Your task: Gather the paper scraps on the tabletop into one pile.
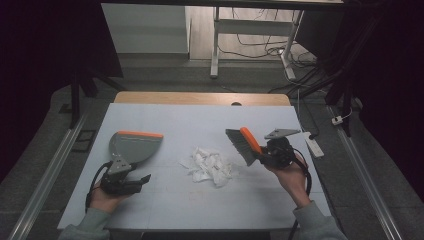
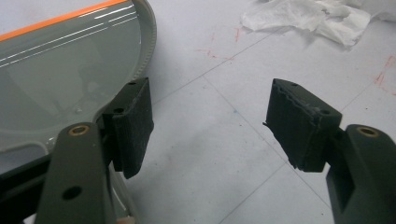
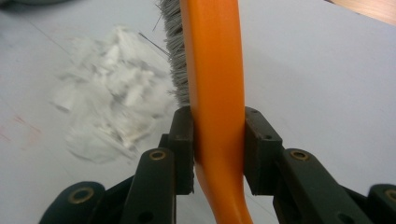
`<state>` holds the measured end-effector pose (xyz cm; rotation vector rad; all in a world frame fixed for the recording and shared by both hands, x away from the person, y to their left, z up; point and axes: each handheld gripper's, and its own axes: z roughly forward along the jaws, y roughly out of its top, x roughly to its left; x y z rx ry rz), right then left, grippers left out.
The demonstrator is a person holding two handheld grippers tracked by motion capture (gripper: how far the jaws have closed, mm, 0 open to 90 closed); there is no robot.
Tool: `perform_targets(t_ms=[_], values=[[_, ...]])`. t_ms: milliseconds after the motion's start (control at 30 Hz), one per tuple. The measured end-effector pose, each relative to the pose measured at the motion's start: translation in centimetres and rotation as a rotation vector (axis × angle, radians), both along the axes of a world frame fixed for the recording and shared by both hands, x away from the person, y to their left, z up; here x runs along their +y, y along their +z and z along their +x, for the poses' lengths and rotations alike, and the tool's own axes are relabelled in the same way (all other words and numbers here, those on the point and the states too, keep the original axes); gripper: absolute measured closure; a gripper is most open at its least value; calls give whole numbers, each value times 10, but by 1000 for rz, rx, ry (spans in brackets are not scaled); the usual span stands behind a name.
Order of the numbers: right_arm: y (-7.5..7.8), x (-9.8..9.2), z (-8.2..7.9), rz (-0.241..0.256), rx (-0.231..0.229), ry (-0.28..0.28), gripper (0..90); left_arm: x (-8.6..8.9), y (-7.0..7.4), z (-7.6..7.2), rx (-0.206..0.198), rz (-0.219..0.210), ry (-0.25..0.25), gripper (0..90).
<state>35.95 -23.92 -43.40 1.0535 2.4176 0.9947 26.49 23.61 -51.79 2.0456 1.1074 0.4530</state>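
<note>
A grey dustpan (image 1: 134, 146) with an orange lip lies on the left of the white table; in the left gripper view the dustpan (image 2: 56, 79) sits just outside the left jaw. My left gripper (image 1: 144, 179) (image 2: 210, 123) is open near the pan's handle end, with bare table between its pads. A pile of torn white paper scraps (image 1: 210, 166) (image 2: 308, 16) (image 3: 112, 107) lies mid-table. My right gripper (image 1: 261, 156) (image 3: 218, 149) is shut on the orange handle of a hand brush (image 1: 243, 143) (image 3: 215, 88), held above the table just right of the scraps, its grey bristles (image 3: 173, 56) facing the pile.
The white table cover (image 1: 200, 200) ends at a wooden strip (image 1: 200, 98) along the back. A white power strip (image 1: 314, 145) lies off the table's right edge. Desk legs and cables (image 1: 250, 50) stand on the floor behind.
</note>
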Motion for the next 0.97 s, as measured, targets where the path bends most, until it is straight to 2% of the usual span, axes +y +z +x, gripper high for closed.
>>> perform_targets(t_ms=[200,400,500,633,967], values=[[-7,-30,-17,20,-50,-39,680,-1,0,1,-1,-3,-9,321],[-15,-51,-31,9,-76,-64,680,0,1,0,-8,-4,-4,322],[-21,-60,-35,11,-74,-70,680,0,0,0,-7,-3,-4,322],[-26,-65,-38,3,-78,-68,679,0,1,0,-11,-5,-3,321],[-25,-63,-38,4,-90,-54,679,1,1,0,-14,-10,-3,322]])
